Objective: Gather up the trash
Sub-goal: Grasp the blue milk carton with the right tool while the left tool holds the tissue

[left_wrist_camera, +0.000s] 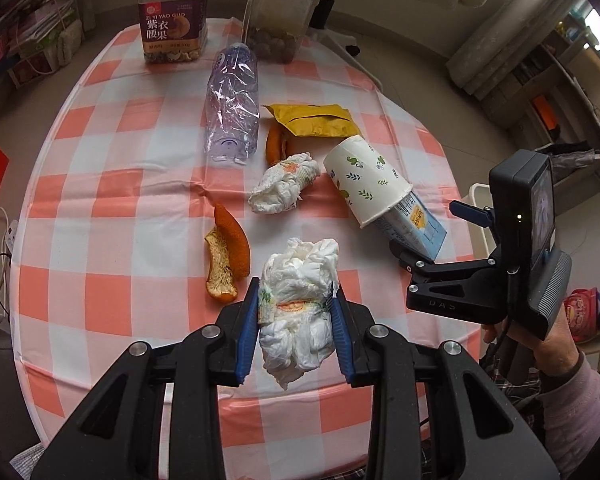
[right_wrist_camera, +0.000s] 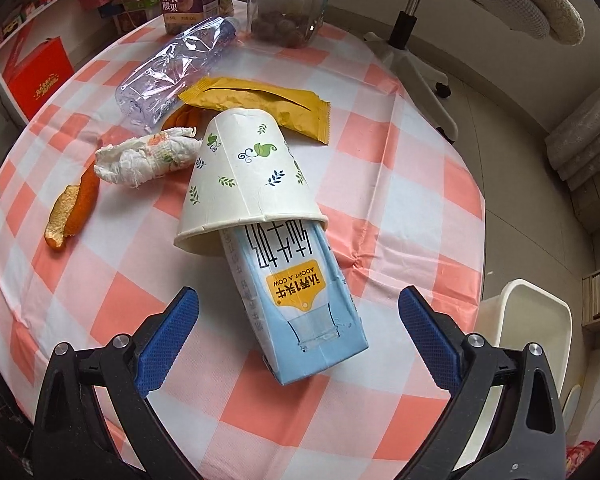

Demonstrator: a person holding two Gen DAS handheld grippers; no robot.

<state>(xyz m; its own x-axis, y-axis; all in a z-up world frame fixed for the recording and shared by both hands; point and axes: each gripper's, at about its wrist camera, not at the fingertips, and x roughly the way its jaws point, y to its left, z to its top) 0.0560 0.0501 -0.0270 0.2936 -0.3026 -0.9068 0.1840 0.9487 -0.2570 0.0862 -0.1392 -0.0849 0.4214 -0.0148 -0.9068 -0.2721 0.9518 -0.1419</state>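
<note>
Clamping a crumpled white tissue wad [left_wrist_camera: 298, 312] between its blue pads, the left hand-held gripper [left_wrist_camera: 296, 300] holds it above the near part of the checked worktop [left_wrist_camera: 112, 184], its jaws narrowed onto the paper. The right hand-held gripper [right_wrist_camera: 298, 316] stands wide, its two blue pads either side of a light-blue milk carton [right_wrist_camera: 300, 308] without touching it; the carton lies on the worktop with its far end tucked inside one tipped-over paper cup [right_wrist_camera: 248, 176] printed with green leaves. A second tissue wad [left_wrist_camera: 284, 184] lies near the middle of the worktop, just left of the cup. Two pieces of orange peel show: one [left_wrist_camera: 226, 256] lies to the left of the held wad, the other [left_wrist_camera: 276, 146] sits touching the far end of the second wad. One yellow wrapper [left_wrist_camera: 312, 120] lies beyond the cup, and one crushed clear plastic bottle [left_wrist_camera: 232, 108] lies on its side to the wrapper's left. At the far edge stand two jars with black lids: a labelled nut jar [left_wrist_camera: 174, 20] and a clear jar [left_wrist_camera: 282, 16] with brown round things at its bottom. A person's hand [left_wrist_camera: 540, 340] in a pale sleeve grips the right tool's handle at the worktop's right edge. Beyond the worktop, a white bin [right_wrist_camera: 528, 320] stands on the floor to the right.
</note>
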